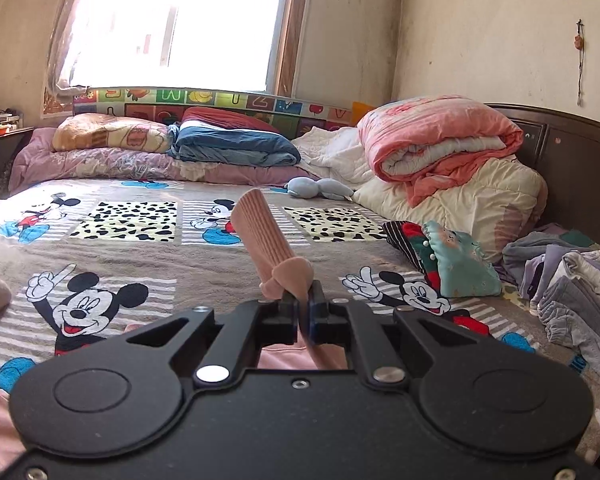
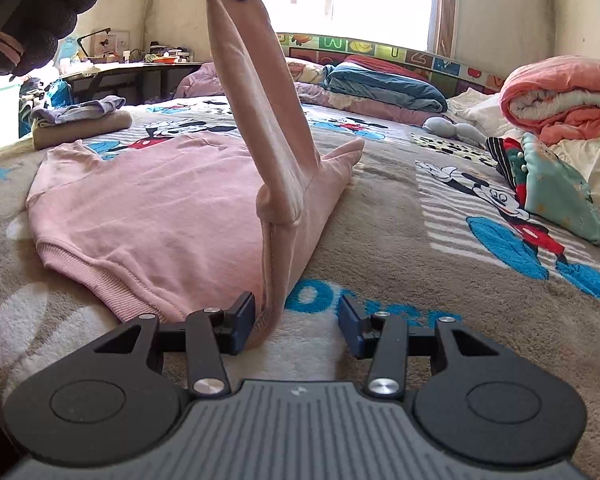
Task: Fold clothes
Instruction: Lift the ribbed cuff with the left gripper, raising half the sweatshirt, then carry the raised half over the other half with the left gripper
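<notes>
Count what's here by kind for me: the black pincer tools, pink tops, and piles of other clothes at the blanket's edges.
Grippers: 2 (left gripper shut on a sleeve, right gripper open)
Pink sweatshirt: 1
Clothes piles: 2 (folded stack, loose heap)
Total: 5

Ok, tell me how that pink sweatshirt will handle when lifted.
Probably floppy: the sleeve hangs limp from the left hand-held gripper. The pink sweatshirt looks fairly thick, so it should drape rather than hold shape. The ribbed hem likely offers decent grip.
</notes>
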